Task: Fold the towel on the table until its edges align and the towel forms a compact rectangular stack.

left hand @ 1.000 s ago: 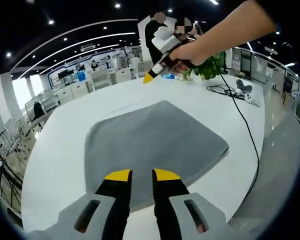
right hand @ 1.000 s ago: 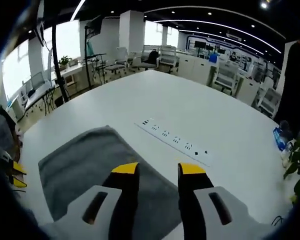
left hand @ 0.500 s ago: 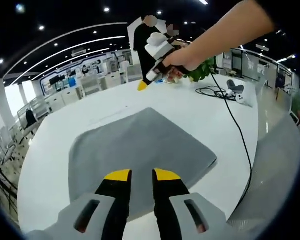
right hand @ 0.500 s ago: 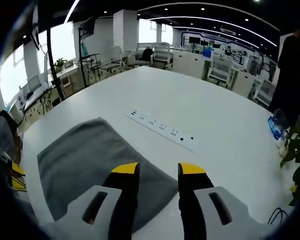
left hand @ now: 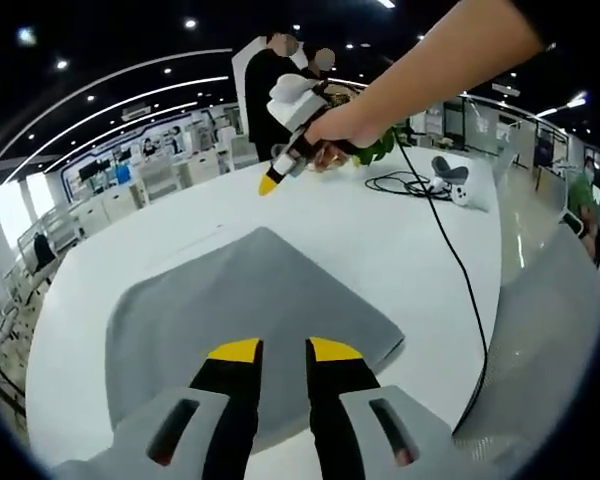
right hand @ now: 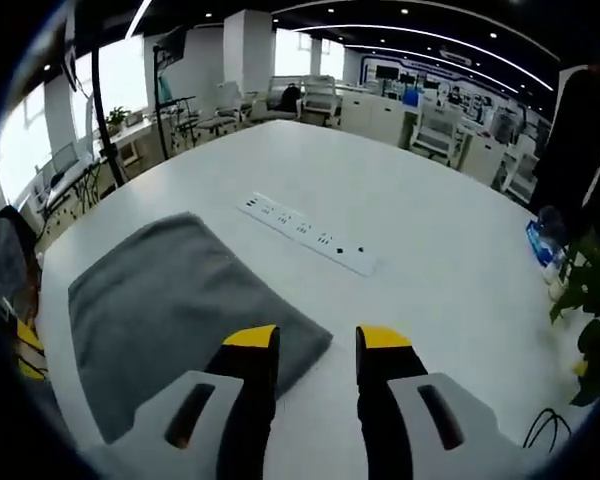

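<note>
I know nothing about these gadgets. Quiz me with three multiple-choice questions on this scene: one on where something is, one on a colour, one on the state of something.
1. Where does the white power strip lie?
A. On the towel
B. On the bare table, beyond the towel
C. On the floor

2. What colour is the towel?
A. Grey
B. Red
C. Green

3. How does the towel lie on the white table?
A. Rolled into a tube
B. Hanging from a hand-held gripper
C. Spread flat, with nothing gripping it

Answers:
1. B: in the right gripper view the strip sits on white tabletop past the towel's far edge, apart from it.
2. A: it is grey in both views.
3. C: the left hand-held gripper and right hand-held gripper are both above it with gaps between their jaws, holding nothing.
</note>
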A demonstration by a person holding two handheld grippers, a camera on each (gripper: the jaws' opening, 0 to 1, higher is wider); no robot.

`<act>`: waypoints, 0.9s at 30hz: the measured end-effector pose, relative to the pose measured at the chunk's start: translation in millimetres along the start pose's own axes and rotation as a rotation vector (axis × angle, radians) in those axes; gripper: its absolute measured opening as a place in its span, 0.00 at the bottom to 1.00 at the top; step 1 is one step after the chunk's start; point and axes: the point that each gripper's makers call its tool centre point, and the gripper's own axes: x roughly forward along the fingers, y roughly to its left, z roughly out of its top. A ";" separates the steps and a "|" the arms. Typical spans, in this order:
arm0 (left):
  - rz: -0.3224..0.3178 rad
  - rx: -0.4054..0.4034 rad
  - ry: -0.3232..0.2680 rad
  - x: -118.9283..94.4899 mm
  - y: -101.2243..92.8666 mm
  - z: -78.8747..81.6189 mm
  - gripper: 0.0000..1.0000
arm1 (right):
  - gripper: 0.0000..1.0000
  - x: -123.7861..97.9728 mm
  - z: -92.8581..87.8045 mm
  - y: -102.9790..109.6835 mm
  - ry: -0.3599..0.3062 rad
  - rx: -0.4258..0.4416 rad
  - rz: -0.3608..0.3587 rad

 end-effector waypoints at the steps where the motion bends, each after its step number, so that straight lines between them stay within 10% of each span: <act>1: -0.005 0.004 0.000 1.2 -2.4 1.1 0.18 | 0.30 -1.0 -1.5 -1.8 0.000 0.003 -0.002; 27: -0.146 0.075 0.045 41.6 -62.0 0.3 0.19 | 0.29 -0.8 -43.0 -29.5 0.031 0.060 0.001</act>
